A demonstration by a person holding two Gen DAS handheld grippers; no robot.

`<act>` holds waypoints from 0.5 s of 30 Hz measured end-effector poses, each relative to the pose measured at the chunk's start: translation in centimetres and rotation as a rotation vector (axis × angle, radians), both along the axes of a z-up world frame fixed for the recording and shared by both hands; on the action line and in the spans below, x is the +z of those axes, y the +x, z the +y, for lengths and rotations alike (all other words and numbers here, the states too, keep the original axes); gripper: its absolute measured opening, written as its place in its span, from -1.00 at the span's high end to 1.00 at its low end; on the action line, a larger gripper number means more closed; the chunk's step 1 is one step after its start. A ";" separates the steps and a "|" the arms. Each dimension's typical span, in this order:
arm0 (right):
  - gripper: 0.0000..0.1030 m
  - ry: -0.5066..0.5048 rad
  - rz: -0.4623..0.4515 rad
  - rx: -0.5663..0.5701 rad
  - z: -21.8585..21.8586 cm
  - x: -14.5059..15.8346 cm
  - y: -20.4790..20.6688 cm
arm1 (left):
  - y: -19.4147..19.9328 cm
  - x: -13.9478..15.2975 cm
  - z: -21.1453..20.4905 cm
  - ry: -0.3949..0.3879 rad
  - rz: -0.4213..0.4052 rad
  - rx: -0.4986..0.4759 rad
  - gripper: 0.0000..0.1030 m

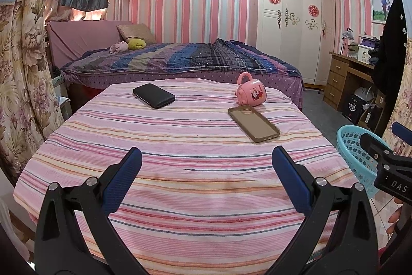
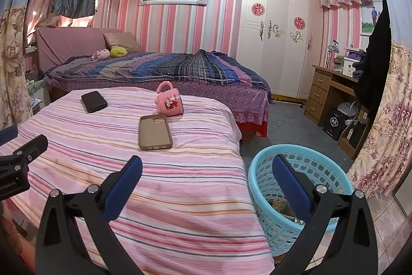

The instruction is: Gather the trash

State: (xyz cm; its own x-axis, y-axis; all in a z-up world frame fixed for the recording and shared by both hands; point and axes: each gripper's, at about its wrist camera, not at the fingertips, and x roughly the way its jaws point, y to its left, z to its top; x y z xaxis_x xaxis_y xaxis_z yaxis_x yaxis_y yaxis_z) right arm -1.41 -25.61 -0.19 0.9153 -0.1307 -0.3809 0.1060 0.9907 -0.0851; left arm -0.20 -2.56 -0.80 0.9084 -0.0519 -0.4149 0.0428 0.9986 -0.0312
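The left gripper (image 1: 206, 166) is spread wide and holds nothing; it hangs over the near part of the striped cloth (image 1: 180, 146). The right gripper (image 2: 207, 172) is also spread wide and empty, with its left finger over the cloth edge and its right finger (image 2: 291, 187) over the blue basket (image 2: 262, 187).

I take the basket as my landmark. It stands on the floor, just beside the right edge of the cloth. It is a light blue plastic basket with small holes in its wall, and at the bottom some brownish pieces lie, probably trash already collected; they are too hidden by the finger to name.

On the cloth, left of the basket and farther away, there is a tan phone case (image 2: 155, 132) lying with the hollow side up. Beyond it a pink mug (image 2: 170, 101) lies on its side, just beside the case. A black phone (image 2: 94, 101) lies flat, well apart to the left of both.

My judgement: no clear scrap of trash shows on the cloth, so the step in hand is to look for what remains, or the task is close to its end. To do it well, each claw should stay open until a real piece of trash is between the fingers, and the phone, case and mug should not be dropped into the basket by mistake
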 end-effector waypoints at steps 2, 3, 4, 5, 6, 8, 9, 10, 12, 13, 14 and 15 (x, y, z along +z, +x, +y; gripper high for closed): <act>-0.91 -0.001 -0.001 0.000 -0.1 0.0 0.0 | 0.0 0.0 -0.1 0.000 0.001 -0.001 -0.89; -0.91 -0.001 0.000 0.000 0.0 0.0 0.0 | 0.0 -0.1 -0.2 0.001 0.001 -0.002 -0.89; -0.91 -0.001 0.001 -0.001 0.0 -0.1 0.0 | 0.0 -0.1 -0.2 0.002 0.001 -0.002 -0.89; -0.91 -0.002 0.001 -0.001 -0.1 -0.1 0.0 | 0.0 -0.1 -0.2 0.002 0.001 -0.001 -0.89; -0.91 -0.003 0.000 -0.002 -0.1 -0.1 0.0 | 0.0 -0.1 -0.2 0.001 0.000 -0.001 -0.89; -0.91 -0.003 -0.002 -0.001 -0.1 -0.1 0.0 | 0.0 -0.1 -0.2 0.000 0.001 -0.002 -0.89; -0.91 -0.003 -0.001 -0.001 -0.1 -0.2 0.0 | 0.0 -0.1 -0.2 0.000 0.002 -0.003 -0.89; -0.91 -0.003 -0.001 -0.001 -0.1 -0.2 0.0 | 0.0 -0.1 -0.2 0.000 0.002 -0.002 -0.89; -0.91 -0.004 -0.003 -0.003 -0.1 -0.2 0.0 | 0.0 -0.1 -0.2 0.000 0.002 -0.003 -0.89; -0.91 -0.004 -0.004 -0.004 -0.3 -0.3 0.1 | 0.0 -0.1 -0.2 0.001 0.002 -0.002 -0.89; -0.91 -0.004 -0.003 -0.002 -0.1 -0.2 0.0 | 0.0 -0.1 -0.2 0.001 0.001 -0.003 -0.89; -0.91 -0.004 -0.004 -0.003 -0.1 -0.3 0.1 | 0.0 -0.1 -0.2 0.001 0.002 -0.003 -0.89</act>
State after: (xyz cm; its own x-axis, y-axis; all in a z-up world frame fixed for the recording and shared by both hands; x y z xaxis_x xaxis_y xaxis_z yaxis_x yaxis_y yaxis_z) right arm -1.34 -25.71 -0.46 0.9164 -0.1351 -0.3769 0.1095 0.9900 -0.0886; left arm -0.24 -2.78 -0.88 0.9074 -0.0537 -0.4167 0.0453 0.9985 -0.0301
